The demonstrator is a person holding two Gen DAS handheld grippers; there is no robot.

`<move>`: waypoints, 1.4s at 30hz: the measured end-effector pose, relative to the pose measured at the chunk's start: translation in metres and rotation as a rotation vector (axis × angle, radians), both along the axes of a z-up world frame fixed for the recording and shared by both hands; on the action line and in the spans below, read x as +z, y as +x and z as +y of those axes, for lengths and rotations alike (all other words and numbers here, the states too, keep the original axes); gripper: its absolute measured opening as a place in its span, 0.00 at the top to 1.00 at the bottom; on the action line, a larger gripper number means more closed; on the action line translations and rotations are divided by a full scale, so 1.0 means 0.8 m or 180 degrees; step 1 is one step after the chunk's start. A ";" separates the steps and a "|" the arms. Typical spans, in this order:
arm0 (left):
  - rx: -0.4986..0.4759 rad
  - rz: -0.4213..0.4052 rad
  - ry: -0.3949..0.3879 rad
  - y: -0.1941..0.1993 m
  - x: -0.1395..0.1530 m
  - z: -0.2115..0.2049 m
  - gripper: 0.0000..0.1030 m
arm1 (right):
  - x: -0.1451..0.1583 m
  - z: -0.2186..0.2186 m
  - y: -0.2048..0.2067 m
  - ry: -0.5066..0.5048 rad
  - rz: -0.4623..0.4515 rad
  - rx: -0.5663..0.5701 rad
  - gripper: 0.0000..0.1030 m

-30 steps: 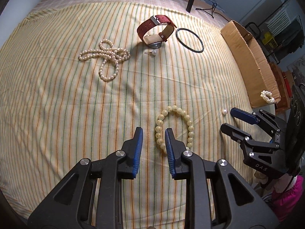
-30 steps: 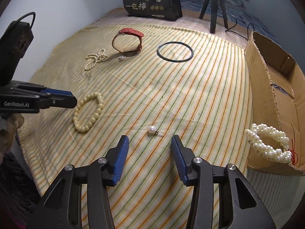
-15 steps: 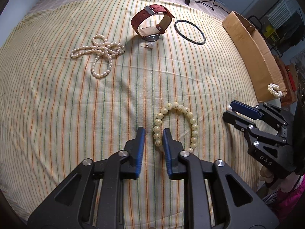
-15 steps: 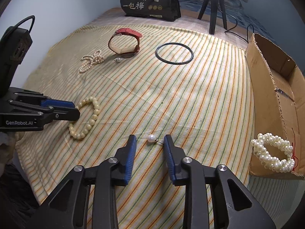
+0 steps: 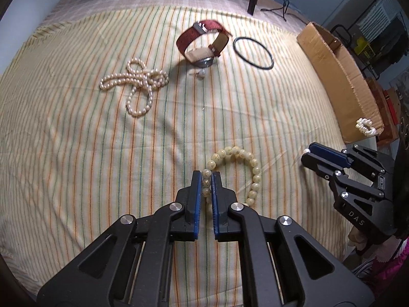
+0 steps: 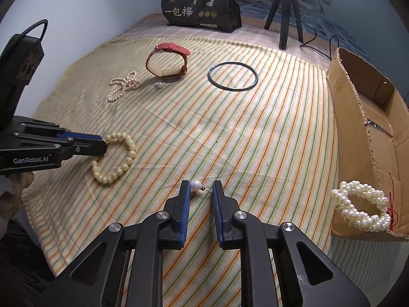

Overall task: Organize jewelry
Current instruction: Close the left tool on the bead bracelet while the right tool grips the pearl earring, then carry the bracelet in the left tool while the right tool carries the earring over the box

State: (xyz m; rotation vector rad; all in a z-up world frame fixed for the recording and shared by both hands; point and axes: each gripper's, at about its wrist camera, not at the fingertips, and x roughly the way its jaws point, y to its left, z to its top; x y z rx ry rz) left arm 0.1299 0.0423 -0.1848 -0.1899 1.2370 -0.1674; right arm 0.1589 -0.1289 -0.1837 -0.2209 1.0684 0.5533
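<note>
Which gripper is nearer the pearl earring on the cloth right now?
Right. The right gripper has the pearl earring between its fingers; the left gripper is off to the side, clamped on the bead bracelet.

"GenRobot.AI" on left claw (image 6: 102, 145); "一包梅" on bag (image 6: 202, 5)

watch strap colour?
Dark red strap on the watch, with a tan lining inside; clearest in the left wrist view.

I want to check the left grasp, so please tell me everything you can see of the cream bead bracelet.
The cream bead bracelet is one ring of round, glossy, cream-yellow beads with small dark marks on some. It lies flat on the striped cloth, near its front edge. The left gripper is shut on its left side: about three beads sit between the blue fingers. The rest of the loop curves free to the right.
</note>
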 end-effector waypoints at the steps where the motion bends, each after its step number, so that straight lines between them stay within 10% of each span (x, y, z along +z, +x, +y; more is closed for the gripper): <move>1: 0.0001 -0.0021 -0.0008 0.000 0.003 0.000 0.95 | 0.002 0.000 -0.001 0.0009 -0.0011 0.0002 0.85; 42: -0.0168 -0.0861 -0.0392 0.039 0.150 -0.078 0.95 | 0.133 -0.103 0.005 0.0433 -0.0783 -0.0527 0.85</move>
